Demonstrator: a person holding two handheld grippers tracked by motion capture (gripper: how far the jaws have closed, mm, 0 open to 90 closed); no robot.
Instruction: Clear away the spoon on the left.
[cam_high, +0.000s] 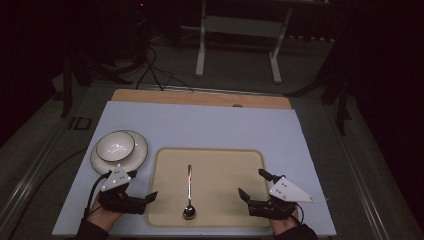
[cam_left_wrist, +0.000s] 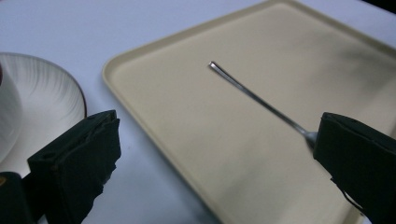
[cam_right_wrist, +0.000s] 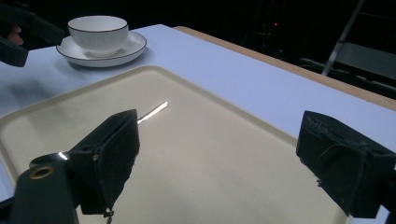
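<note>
setting: dim lab recording station

worktable (cam_high: 200, 125) topped with a pale board over a wood panel, sitting inside a darkened room. cables (cam_high: 155, 75) trail across grey floor behind it. a metal-framed bench (cam_high: 240, 30) stands further back; one small red indicator light (cam_high: 142, 5) glows in the dark.

The spoon (cam_high: 189, 192) is polished metal, bright and mirror-like along its handle. It lies on a cream tray (cam_high: 240, 165) of smooth matt plastic. At the left, the white bowl (cam_high: 116, 145) and its saucer (cam_high: 139, 156) look like glazed ceramic, glossy, with fine ribbing and a dark rim line. The table top (cam_high: 210, 125) is a pale, matt, even sheet, with a bare wood strip (cam_high: 200, 97) along the far edge. Both grippers' jaws are matt black with rough, worn pads
</note>
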